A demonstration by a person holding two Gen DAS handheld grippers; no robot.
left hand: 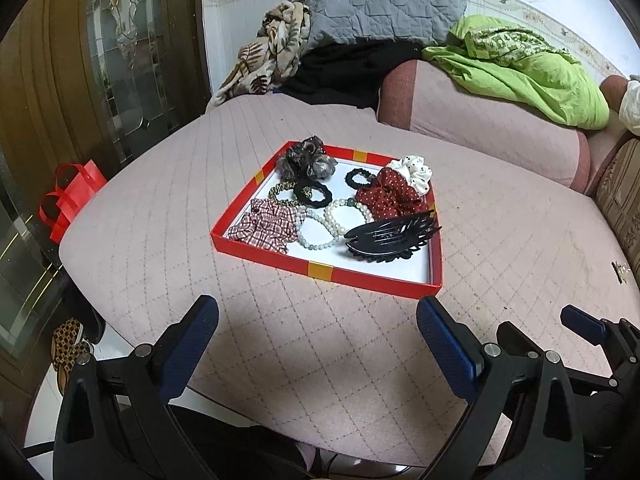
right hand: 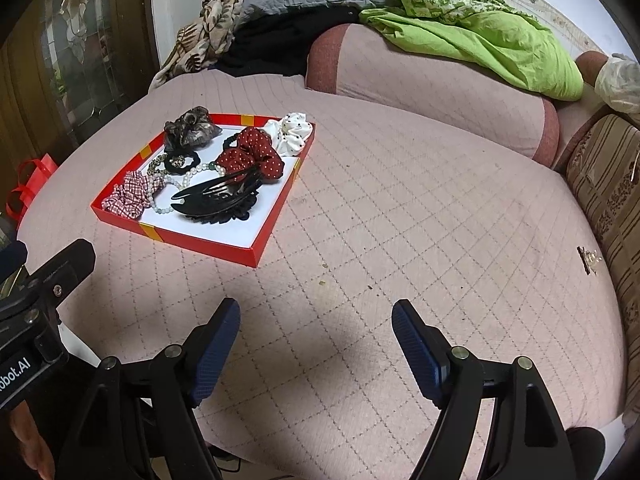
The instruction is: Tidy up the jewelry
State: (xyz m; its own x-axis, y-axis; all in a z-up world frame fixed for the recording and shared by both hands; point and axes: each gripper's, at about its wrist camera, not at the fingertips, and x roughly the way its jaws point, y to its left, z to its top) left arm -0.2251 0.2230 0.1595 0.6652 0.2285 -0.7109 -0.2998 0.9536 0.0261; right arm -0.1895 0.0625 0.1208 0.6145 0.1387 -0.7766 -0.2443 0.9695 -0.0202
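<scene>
While both grippers tilt down over the pink quilted bed [left hand: 320,340], the left gripper [left hand: 318,322] and right gripper [right hand: 316,322] hold their fingers wide, nothing between them. Ahead lies the red tray [left hand: 332,274] — right gripper well right of it. Inside it: a black hair claw [left hand: 390,236], red dotted scrunchie [left hand: 386,198], plaid scrunchie [left hand: 266,224] and 2 pearl bracelets [left hand: 316,228] — partly overlapped. A small item [right hand: 589,259] at the bed's right edge is too tiny to identify.
</scene>
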